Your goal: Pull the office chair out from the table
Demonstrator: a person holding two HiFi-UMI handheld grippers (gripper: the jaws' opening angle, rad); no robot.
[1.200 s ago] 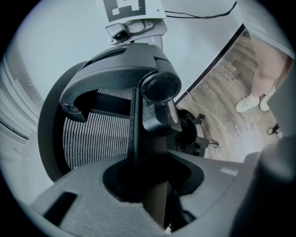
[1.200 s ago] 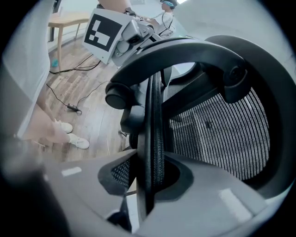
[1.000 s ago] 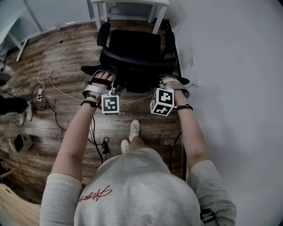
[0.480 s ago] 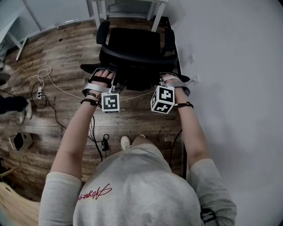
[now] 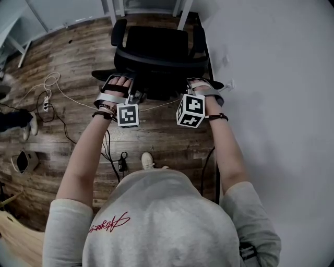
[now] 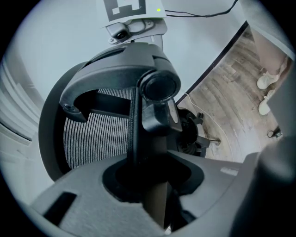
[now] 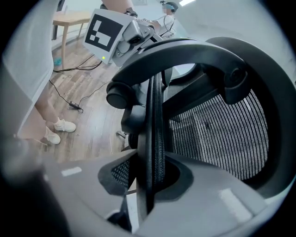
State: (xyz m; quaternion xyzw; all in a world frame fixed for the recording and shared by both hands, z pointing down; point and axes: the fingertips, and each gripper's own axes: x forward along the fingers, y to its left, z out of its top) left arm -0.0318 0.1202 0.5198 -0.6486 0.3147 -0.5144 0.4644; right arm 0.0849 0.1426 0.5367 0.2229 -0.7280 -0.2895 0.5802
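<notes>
Fingers (image 6: 78,199) of our left gripper (image 6: 151,185) are clamped from both sides on the black rim of the mesh backrest of the office chair (image 5: 156,47), and the fingers (image 7: 240,199) of our right gripper (image 7: 149,180) pinch the same rim in the same way. From the head view we hold the backrest at its left and right ends, both arms stretched forward. We see the chair standing on the wooden floor (image 5: 78,62) near its far edge, close beside the white wall (image 5: 271,104), its seat turned toward the table (image 5: 182,8), whose white legs show just beyond the armrests. Behind the chair, a white cable (image 5: 52,86) loops across the boards toward the floor's left edge, and one of our pale shoes (image 5: 147,159) shows below the grippers.
</notes>
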